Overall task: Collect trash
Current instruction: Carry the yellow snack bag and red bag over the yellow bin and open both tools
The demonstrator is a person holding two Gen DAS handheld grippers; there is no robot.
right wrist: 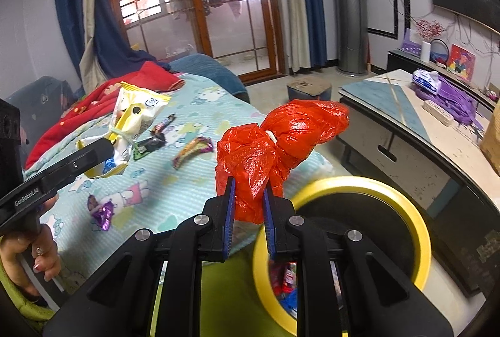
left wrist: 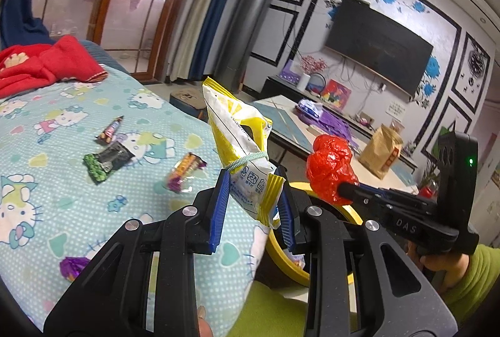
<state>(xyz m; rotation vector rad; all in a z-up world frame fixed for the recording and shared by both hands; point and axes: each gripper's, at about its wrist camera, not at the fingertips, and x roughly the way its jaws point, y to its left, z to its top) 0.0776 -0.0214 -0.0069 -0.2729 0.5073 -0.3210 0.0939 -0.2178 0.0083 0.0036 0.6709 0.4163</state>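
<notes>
My left gripper [left wrist: 252, 204] is shut on the bottom of a yellow and white snack bag [left wrist: 236, 121] tied with a green band, held upright over the edge of the bed [left wrist: 40, 124]. The right gripper [right wrist: 248, 199] is shut on a knotted red plastic bag [right wrist: 281, 137], beside a yellow-rimmed bin [right wrist: 359, 184] that has wrappers inside. Each view shows the other gripper: the right one [left wrist: 345, 190] with the red bag [left wrist: 331, 165], the left one [right wrist: 104, 148] with the snack bag [right wrist: 134, 112]. Several wrappers lie on the bed, among them a green and black one [left wrist: 107, 160] and an orange and purple one [right wrist: 192, 149].
A red garment [left wrist: 47, 62] lies at the far end of the bed. A low table [right wrist: 406, 124] with purple bags stands to the right of the bin [left wrist: 281, 252]. A brown paper bag [left wrist: 381, 152] sits on it. A person's hand [right wrist: 40, 259] grips the left handle.
</notes>
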